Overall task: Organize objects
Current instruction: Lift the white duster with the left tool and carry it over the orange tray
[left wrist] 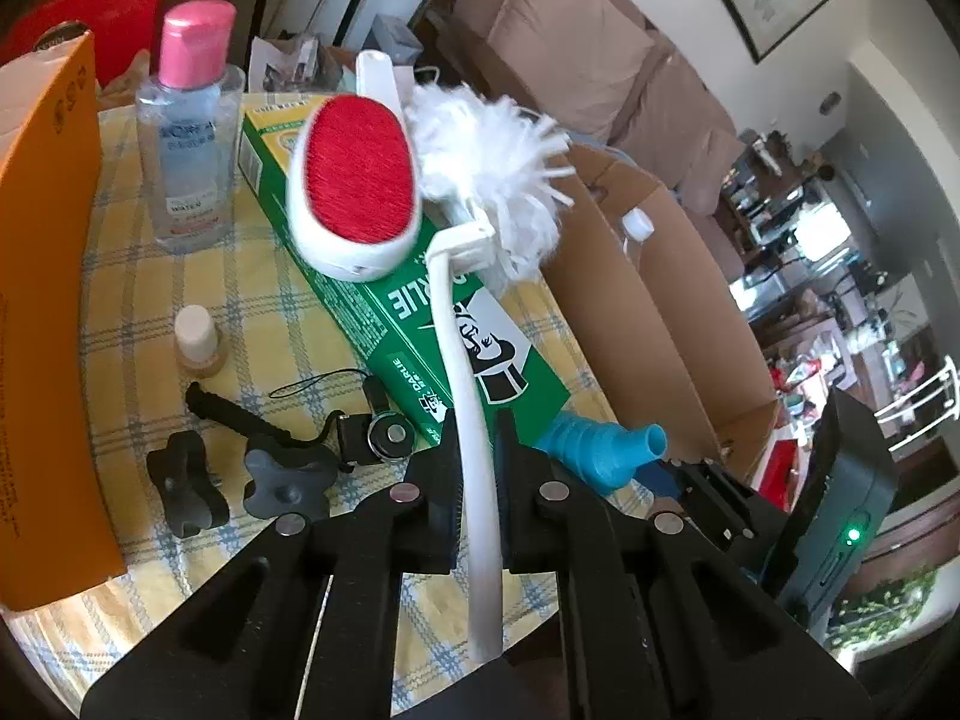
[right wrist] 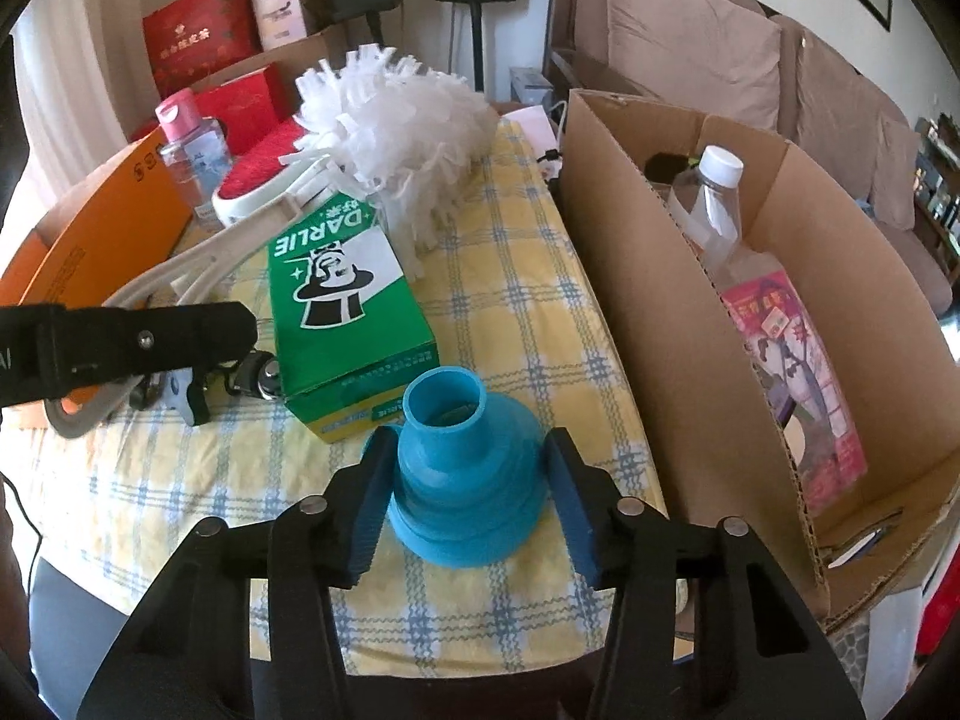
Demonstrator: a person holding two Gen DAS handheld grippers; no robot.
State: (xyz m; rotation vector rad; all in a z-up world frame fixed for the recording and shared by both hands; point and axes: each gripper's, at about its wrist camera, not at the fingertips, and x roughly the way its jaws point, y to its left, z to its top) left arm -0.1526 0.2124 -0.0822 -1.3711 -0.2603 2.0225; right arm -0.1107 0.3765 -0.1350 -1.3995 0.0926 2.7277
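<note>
Nearest, the left gripper has its jaws pinched onto the white handle of the fluffy duster, whose head rests over the green Darlie box mid-table. The right gripper straddles the blue funnel-shaped piece near the front edge of the table; its jaws sit close on either flank, though whether the pads press it I cannot tell. Judging by this, sorting has hardly begun: only a clear bottle and a pink packet stand in the cardboard box at the table's right edge. Only the left wrist view shows the small black clips, the little capped vial and the red lint brush face-on. Only the right wrist view looks into the carton.
</note>
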